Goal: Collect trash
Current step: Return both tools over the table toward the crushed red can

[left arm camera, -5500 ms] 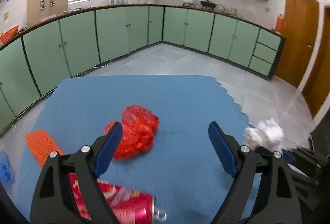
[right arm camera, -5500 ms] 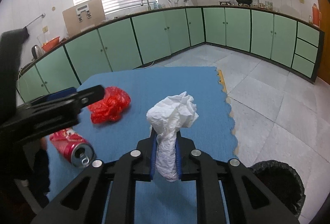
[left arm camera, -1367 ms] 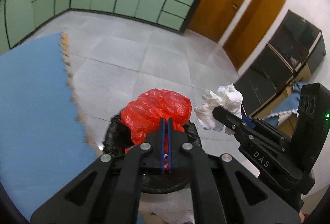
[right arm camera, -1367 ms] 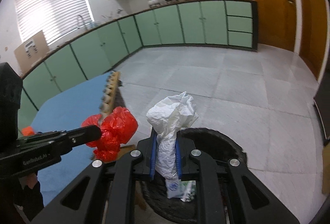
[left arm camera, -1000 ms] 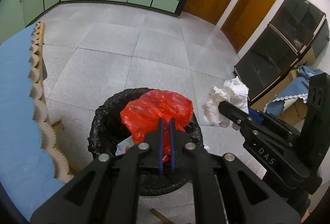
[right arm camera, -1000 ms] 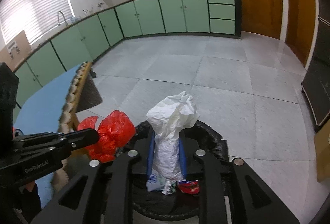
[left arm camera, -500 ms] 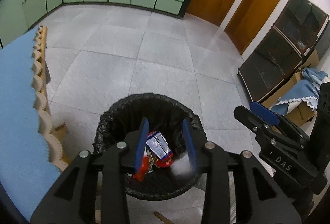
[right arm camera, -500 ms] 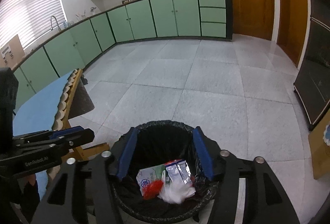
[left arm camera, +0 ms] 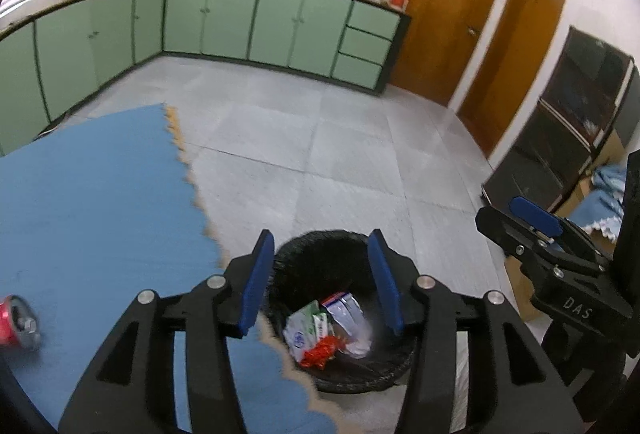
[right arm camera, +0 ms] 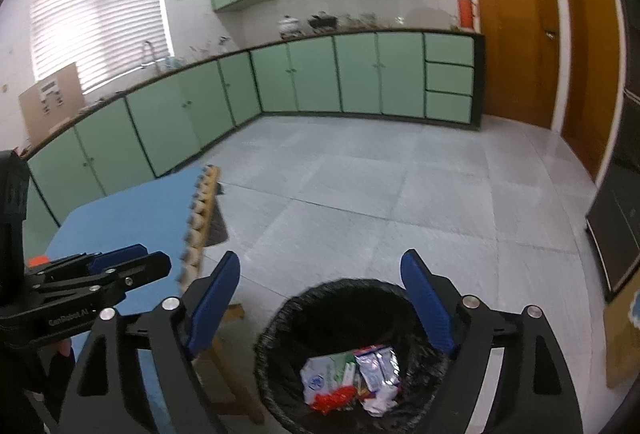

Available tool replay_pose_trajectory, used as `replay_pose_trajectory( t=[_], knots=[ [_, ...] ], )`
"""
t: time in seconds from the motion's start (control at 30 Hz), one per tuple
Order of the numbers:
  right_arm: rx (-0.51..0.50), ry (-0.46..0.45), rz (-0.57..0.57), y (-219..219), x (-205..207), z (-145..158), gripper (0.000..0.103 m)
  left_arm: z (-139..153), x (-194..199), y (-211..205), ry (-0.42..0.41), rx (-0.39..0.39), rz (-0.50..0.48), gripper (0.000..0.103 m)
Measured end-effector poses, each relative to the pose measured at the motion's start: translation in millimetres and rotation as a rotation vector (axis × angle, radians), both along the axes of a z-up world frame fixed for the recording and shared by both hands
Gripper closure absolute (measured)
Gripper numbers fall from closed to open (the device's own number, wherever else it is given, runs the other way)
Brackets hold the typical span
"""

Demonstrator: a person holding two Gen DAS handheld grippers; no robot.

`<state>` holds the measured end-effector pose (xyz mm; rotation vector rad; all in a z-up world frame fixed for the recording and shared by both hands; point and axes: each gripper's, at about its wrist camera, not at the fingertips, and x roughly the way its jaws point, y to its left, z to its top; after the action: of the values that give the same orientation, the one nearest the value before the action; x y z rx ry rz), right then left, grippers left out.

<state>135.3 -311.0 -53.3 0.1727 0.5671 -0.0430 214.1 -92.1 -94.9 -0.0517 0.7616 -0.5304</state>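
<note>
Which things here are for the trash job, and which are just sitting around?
For the job:
bin
red bag in the bin
tissue in the bin
can on the blue mat
left gripper, open
right gripper, open

Just around:
cabinets
doors
flask

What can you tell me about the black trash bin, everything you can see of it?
The trash bin is round, lined with a crinkled black bag, and stands open on the grey tiled floor by the blue mat's edge. Inside lie a red bag, crumpled white tissue and printed wrappers. Both open grippers hang over it, touching nothing.
</note>
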Motion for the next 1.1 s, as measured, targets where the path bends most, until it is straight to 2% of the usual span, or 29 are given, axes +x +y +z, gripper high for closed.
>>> replay_pose_trajectory(
  t=[0.2,0.33,0.5,0.73,0.83,0.9,1.1],
  knots=[
    [-0.021,-0.02,0.072,44,6,15,0.018,19,-10,45,-0.045,-0.007,0.079,0.05],
    [-0.041,-0.025,0.152,85,14,17,0.017,27,-14,87,-0.073,-0.01,0.153,0.049],
    [-0.003,-0.048,0.301,143,31,14,0.017,31,-20,152,-0.089,-0.01,0.282,0.048],
    [-0.002,-0.038,0.581,246,48,-5,0.017,13,-42,261,-0.088,0.083,0.521,0.047],
    [-0.008,-0.007,0.678,281,51,-17,0.017,0,-53,302,-0.054,0.123,0.61,0.047],
    [-0.012,0.021,0.72,303,54,-27,0.017,-8,-60,329,-0.03,0.122,0.667,0.047],
    [-0.03,0.08,0.784,343,70,-48,0.017,-12,-64,357,-0.014,0.118,0.734,0.047]
  ],
)
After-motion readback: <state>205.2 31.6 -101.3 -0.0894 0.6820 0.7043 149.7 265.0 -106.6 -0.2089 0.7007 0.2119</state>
